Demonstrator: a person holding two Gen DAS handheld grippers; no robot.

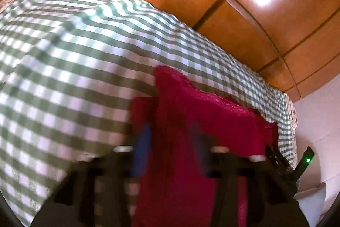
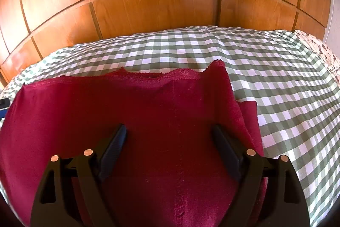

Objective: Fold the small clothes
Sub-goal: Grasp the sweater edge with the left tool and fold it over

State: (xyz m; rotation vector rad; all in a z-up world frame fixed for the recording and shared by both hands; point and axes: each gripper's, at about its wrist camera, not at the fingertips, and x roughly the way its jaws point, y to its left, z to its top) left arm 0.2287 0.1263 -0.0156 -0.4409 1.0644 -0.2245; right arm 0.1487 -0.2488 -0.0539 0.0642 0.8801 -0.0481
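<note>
Right gripper (image 2: pixel 169 137) jaws spread over red garment (image 2: pixel 148 112), left gripper (image 1: pixel 170 142) blurred

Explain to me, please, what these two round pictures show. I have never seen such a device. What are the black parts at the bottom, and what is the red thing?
No robot here: a person holds one two-finger gripper in each hand, each with a wide-angle camera looking along its fingers. One picture comes from the left gripper, the other from the right gripper. A red garment lies on a green-and-white checked bedcover, before wooden wardrobe doors. The right gripper's fingers stand wide apart over the cloth, holding nothing. The left picture is blurred; red cloth lies between its fingers, but whether they grip it I cannot tell.
</note>
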